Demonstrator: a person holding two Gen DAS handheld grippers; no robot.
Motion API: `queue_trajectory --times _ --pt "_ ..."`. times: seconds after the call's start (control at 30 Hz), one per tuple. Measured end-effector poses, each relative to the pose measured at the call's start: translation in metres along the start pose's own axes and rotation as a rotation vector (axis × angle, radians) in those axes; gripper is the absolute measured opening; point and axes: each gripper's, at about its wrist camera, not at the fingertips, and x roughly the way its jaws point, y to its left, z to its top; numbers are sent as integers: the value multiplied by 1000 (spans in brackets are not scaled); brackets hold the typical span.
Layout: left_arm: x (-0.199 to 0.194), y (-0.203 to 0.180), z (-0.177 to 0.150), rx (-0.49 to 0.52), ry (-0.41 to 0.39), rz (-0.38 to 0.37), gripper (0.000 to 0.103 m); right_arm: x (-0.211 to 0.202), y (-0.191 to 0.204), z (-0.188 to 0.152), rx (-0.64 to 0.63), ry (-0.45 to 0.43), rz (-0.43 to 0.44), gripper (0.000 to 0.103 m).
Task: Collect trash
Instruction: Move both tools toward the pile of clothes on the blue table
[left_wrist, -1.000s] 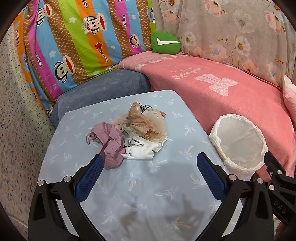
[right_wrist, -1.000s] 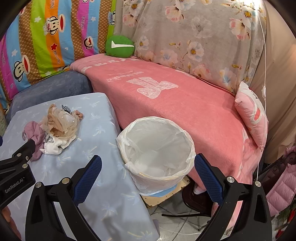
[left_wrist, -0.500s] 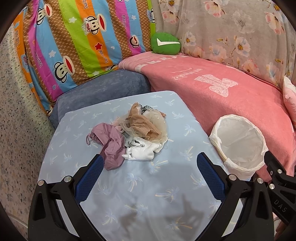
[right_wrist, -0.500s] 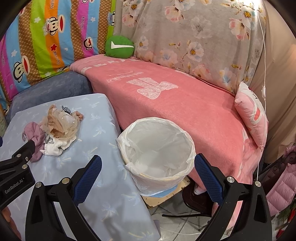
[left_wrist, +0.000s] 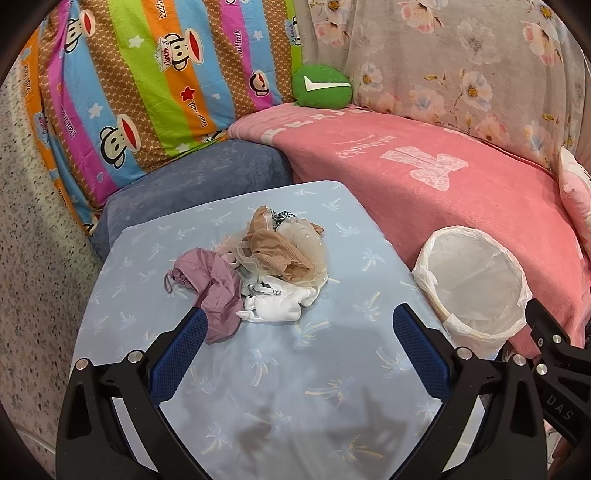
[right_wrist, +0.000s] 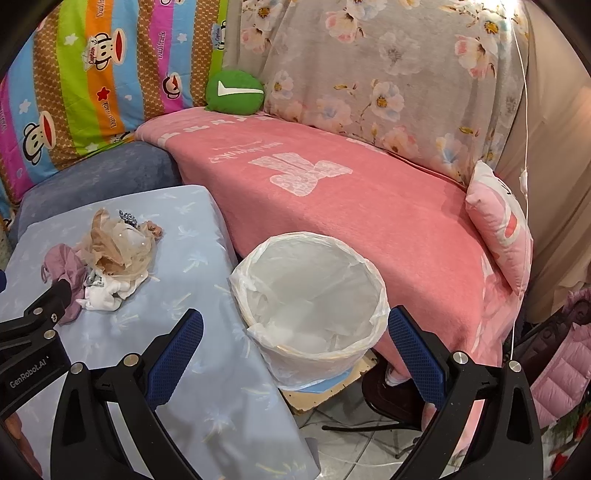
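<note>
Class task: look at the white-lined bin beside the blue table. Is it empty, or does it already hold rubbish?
Empty. The right wrist view looks into the bin and shows only its crumpled white liner; the rubbish pile lies on the table.

A crumpled heap of rags (left_wrist: 269, 271) — mauve, tan mesh, white — lies mid-bench, toward the far edge. A white-lined bin (right_wrist: 310, 306) stands upright, empty, just beside the bench's right edge.
</note>
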Motion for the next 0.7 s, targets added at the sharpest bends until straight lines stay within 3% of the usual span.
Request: queue_trajectory --times 0.7 --pt "10 11 4 -9 -8 -56 96 1 6 6 21 -7 -42 97"
